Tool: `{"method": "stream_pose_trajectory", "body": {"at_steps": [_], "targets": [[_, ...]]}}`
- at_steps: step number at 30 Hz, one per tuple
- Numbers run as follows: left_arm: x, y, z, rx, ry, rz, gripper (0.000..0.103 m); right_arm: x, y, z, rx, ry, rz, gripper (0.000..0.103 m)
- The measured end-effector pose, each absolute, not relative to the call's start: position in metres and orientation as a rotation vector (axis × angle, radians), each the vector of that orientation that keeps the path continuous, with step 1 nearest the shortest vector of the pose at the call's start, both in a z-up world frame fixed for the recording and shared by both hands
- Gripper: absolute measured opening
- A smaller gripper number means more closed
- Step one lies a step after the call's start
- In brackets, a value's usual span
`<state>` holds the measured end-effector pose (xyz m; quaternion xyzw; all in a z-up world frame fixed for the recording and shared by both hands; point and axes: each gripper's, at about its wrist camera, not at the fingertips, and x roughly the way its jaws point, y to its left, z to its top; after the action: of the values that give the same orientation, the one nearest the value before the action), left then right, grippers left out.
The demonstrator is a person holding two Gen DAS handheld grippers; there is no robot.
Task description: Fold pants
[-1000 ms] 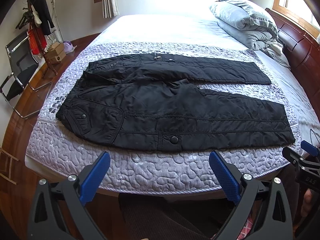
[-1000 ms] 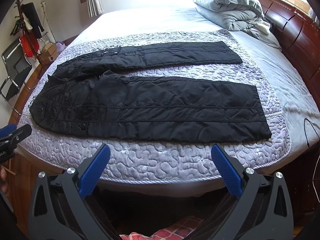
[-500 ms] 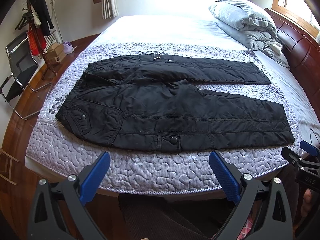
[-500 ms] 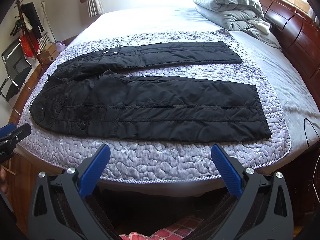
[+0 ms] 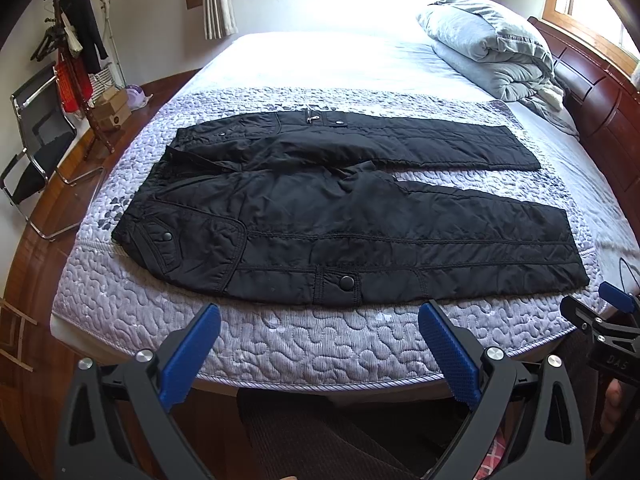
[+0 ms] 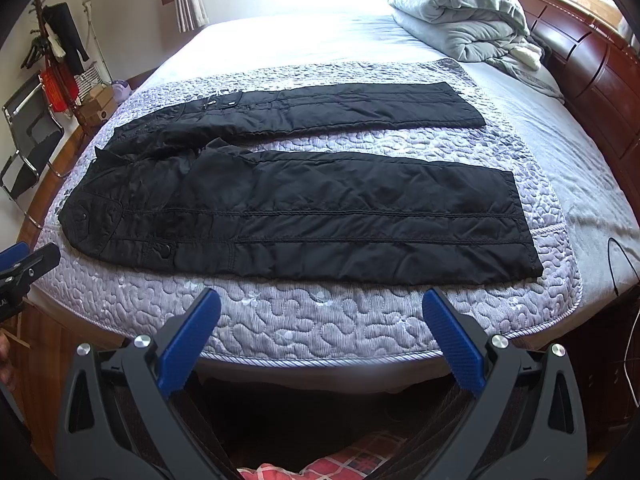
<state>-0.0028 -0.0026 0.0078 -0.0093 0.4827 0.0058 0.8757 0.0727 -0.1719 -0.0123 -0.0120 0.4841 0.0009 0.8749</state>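
Left claw (image 5: 320, 344) spread, right claw (image 6: 322, 330) spread, black pants (image 5: 340, 216) flat on bed (image 5: 280, 340)

Both grippers — left gripper (image 5: 320, 356), right gripper (image 6: 322, 342) — seemingly wide-spread.

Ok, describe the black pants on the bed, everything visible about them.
The black pants lie flat and unfolded on the purple quilted cover, waistband toward the left, both legs stretched to the right and splayed apart in a narrow V. The fabric looks quilted and slightly shiny, with stitched seam lines along the near leg. Snap buttons show on a hip pocket flap and a thigh tab; metal hardware shows on the far side. Neither claw touches them.
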Motion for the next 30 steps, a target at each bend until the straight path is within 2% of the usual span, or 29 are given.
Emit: {"method": "stream_pose_trajectory", "body": {"at_steps": [30], "targets": [[-0.0019, -0.0020, 0.0134, -0.011, 0.986, 0.009, 0.099, 0.0760, -0.1704, -0.0149, -0.030, 1.020, 0.004, 0.101]]}}
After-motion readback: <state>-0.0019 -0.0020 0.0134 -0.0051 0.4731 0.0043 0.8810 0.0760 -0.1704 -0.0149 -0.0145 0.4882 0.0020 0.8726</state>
